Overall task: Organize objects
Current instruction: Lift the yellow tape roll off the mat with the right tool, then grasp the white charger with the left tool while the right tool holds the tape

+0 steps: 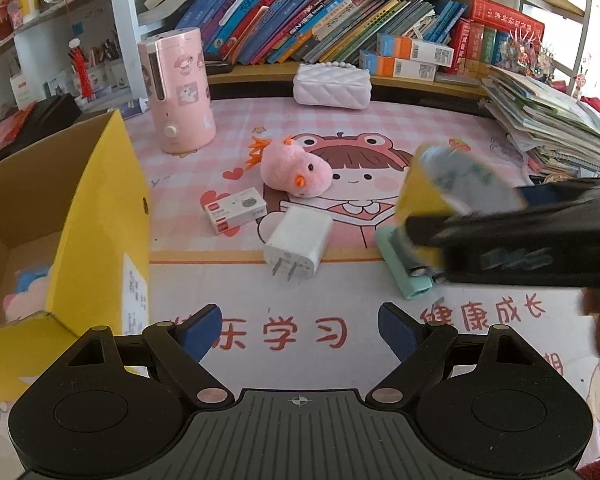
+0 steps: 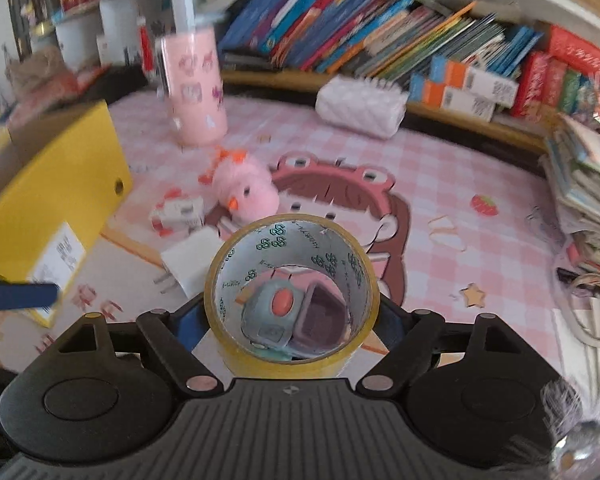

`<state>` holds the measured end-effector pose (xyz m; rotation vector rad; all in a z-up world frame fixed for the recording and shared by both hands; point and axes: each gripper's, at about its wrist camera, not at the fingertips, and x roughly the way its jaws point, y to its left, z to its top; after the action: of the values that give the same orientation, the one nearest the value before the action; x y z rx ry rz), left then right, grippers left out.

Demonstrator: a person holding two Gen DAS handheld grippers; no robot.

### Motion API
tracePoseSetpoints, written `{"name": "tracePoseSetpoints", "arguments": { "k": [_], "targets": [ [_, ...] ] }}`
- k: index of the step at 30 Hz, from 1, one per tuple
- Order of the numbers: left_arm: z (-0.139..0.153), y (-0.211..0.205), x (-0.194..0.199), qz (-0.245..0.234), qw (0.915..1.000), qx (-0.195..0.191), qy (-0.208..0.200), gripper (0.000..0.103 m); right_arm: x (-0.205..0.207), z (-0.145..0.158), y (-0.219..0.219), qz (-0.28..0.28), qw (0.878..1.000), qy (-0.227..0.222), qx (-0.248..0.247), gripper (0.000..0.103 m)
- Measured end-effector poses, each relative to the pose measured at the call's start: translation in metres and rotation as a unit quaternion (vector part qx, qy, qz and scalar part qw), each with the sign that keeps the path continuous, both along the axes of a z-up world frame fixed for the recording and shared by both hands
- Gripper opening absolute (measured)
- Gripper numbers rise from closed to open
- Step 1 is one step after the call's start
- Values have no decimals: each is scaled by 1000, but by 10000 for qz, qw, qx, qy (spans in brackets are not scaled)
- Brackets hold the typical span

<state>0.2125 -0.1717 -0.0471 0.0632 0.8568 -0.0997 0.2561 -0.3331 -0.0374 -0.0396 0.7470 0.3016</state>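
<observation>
My right gripper [image 2: 292, 312] is shut on a roll of yellow tape [image 2: 292, 344] and holds it above the mat; it shows blurred in the left wrist view [image 1: 432, 196]. My left gripper [image 1: 300, 332] is open and empty, low over the mat beside the open yellow cardboard box [image 1: 96, 216]. On the mat lie a pink plush chick [image 1: 296, 170], a white charger plug [image 1: 298, 242], a small white-and-red box [image 1: 236, 210] and a teal device [image 1: 404, 268], which shows through the tape's hole [image 2: 272, 316].
A pink cylindrical appliance [image 1: 180, 88] and a white quilted bag [image 1: 332, 86] stand at the back by a bookshelf [image 1: 320, 20]. A stack of books [image 1: 556, 124] sits at the right. The yellow box also shows in the right wrist view [image 2: 52, 216].
</observation>
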Motion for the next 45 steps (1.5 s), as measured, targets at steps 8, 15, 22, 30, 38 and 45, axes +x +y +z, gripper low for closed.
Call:
{"name": "tracePoseSetpoints", "arguments": {
  "k": [8, 15, 22, 30, 38, 45],
  "targets": [
    [-10, -6, 29, 246, 9997, -14, -72, 75, -27, 34, -29, -590, 9962, -500, 390, 82],
    [-27, -9, 66, 391, 9992, 0, 20, 60, -35, 37, -46, -888, 9934, -642, 329, 82],
    [-46, -11, 92, 309, 9994, 24, 160, 54, -38, 30, -48, -840, 9951, -471, 237, 82],
    [-44, -11, 93, 186, 9998, -14, 118, 41, -37, 22, -44, -948, 9952, -213, 52, 82],
    [-7, 3, 55, 182, 9985, -474, -185, 41, -41, 18, -32, -968, 9953, -44, -6, 82],
    [32, 25, 0, 100, 9944, -947, -464, 41, -53, 15, -10, -991, 9949, 104, -177, 82]
  ]
}}
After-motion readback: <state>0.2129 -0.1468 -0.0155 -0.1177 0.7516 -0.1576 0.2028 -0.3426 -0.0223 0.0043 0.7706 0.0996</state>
